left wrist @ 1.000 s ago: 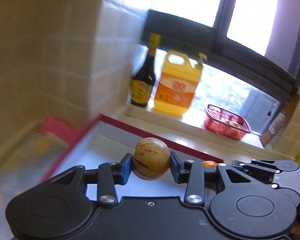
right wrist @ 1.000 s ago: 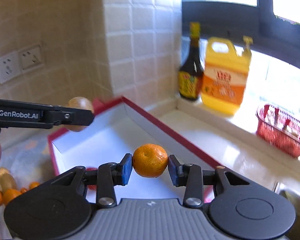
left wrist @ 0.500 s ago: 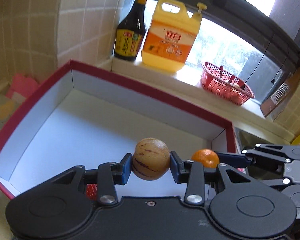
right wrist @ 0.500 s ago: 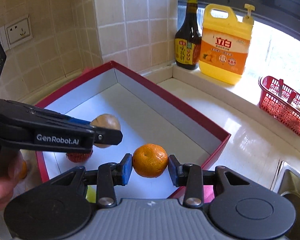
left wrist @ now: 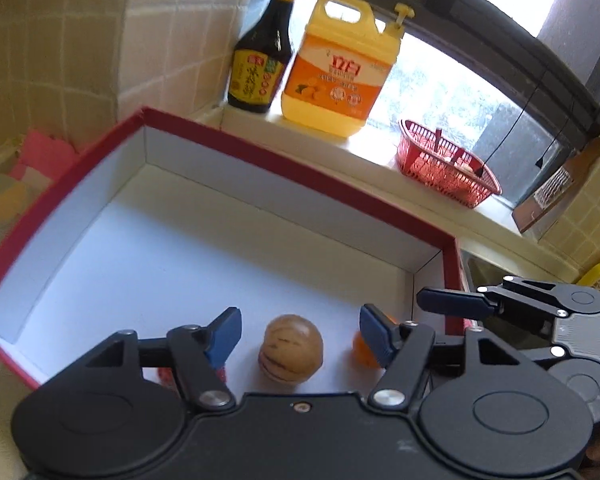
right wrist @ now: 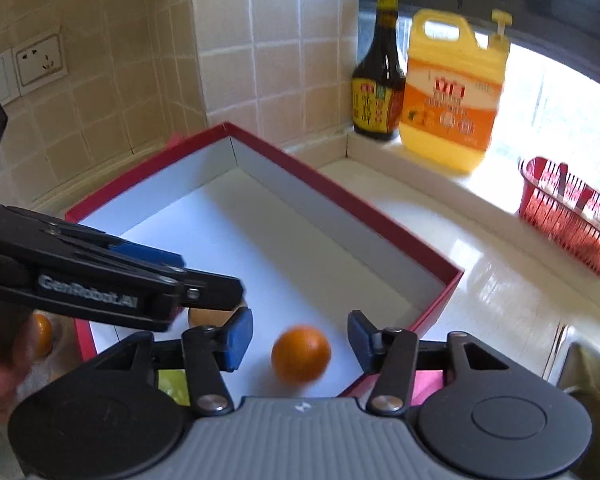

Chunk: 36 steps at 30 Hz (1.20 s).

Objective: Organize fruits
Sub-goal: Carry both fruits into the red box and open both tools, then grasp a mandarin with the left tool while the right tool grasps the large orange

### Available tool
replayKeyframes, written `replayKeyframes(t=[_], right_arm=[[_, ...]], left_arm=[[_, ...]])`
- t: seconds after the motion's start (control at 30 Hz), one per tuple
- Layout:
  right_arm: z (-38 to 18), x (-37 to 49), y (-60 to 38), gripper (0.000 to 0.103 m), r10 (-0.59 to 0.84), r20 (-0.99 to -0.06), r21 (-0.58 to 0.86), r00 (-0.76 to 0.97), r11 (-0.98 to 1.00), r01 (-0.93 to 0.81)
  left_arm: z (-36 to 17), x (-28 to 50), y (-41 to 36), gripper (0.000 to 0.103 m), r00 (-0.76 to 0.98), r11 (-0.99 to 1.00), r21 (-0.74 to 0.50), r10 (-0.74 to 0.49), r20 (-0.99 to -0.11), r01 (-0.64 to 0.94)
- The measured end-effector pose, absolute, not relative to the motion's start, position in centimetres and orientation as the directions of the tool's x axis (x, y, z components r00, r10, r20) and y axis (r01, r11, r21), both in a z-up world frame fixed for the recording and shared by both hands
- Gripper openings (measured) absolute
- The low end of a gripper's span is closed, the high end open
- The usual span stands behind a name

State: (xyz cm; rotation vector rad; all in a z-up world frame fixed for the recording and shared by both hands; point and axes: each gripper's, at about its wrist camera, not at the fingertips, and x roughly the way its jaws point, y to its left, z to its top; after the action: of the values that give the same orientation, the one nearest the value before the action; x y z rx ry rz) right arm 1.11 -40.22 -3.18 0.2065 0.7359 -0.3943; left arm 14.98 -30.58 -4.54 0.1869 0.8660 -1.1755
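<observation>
Through the left wrist camera, my left gripper (left wrist: 300, 332) stood spread wide, its blue pads (left wrist: 224, 336) clear of everything. The tan fruit (left wrist: 293, 348), round with dark purple streaks on a smooth skin, sat in the lower centre of the frame between the two fingers, touching neither. It lay over the white floor of the red-rimmed box (left wrist: 260, 156), a shallow cardboard tray with pale inner walls. Just right of the fruit, half hidden behind my right-hand pad, I saw a sliver of the orange (left wrist: 362, 350). A scrap of something red (left wrist: 166, 376) showed behind the left finger; I could not tell what it was. At the right edge the right gripper (left wrist: 452, 304) reached in, black with a blue tip. On the sill in the upper frame stood a dark glass sauce bottle (left wrist: 262, 60), a yellow plastic jug (left wrist: 340, 68) with an orange label, and a red mesh basket (left wrist: 446, 164).

Through the right wrist camera, my right gripper (right wrist: 300, 340) was likewise spread, holding nothing. The orange (right wrist: 301, 354), round and slightly blurred, hung in the gap in the lower centre, apart from both pads, over the near corner of the box (right wrist: 340, 196). The left gripper (right wrist: 204, 288) crossed in from the left edge, and the tan fruit (right wrist: 210, 316) peeked out beneath it. A yellow-green fruit (right wrist: 172, 386) showed behind my left finger.
</observation>
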Motion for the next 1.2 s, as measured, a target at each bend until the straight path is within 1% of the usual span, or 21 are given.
replayKeyframes(t=[0.23,0.43,0.6,0.7,0.73,0.83,0.97,1.07,1.2], right_arm=[[-0.3,0.5,-39.5,0.052,-0.269,-0.619,0.064,0.738,0.919,0.388],[2.4,0.5,-36.5,0.052,-0.215,-0.558,0.050,0.801,0.955,0.292],[4.1,1.1,-33.4,0.052,-0.153,-0.523,0.036,0.839,0.979,0.201],[5.0,1.7,-31.4,0.051,-0.111,-0.501,0.030,0.859,0.989,0.145],[5.3,1.9,-30.6,0.051,-0.093,-0.495,0.030,0.864,0.992,0.124],[5.7,2.7,-28.3,0.051,-0.035,-0.492,0.034,0.870,0.998,0.059],[5.7,3.9,-25.2,0.052,0.043,-0.504,0.034,0.863,0.999,-0.031],[5.0,4.4,-22.8,0.052,0.091,-0.529,0.034,0.844,0.996,-0.086],[3.4,5.1,-20.0,0.052,0.143,-0.576,0.044,0.805,0.989,-0.144]], left_arm=[[1.4,14.7,-24.9,0.078,0.198,0.423,-0.278,-0.788,-0.583,0.863],[7.0,13.4,-16.6,0.078,0.384,0.542,-0.229,-0.780,-0.493,0.808],[10.2,11.9,-9.3,0.078,0.562,0.678,-0.161,-0.699,-0.442,0.717],[10.9,10.3,-5.3,0.078,0.685,0.775,-0.103,-0.605,-0.406,0.623],[10.9,9.8,-3.8,0.078,0.712,0.800,-0.103,-0.577,-0.399,0.591],[10.3,9.3,-0.3,0.078,0.760,0.854,-0.125,-0.509,-0.403,0.506],[8.6,9.0,3.4,0.078,0.788,0.900,-0.136,-0.428,-0.442,0.413],[6.4,9.2,4.8,0.078,0.770,0.906,-0.160,-0.418,-0.482,0.392],[2.7,9.4,5.1,0.078,0.737,0.911,-0.121,-0.392,-0.550,0.394]])
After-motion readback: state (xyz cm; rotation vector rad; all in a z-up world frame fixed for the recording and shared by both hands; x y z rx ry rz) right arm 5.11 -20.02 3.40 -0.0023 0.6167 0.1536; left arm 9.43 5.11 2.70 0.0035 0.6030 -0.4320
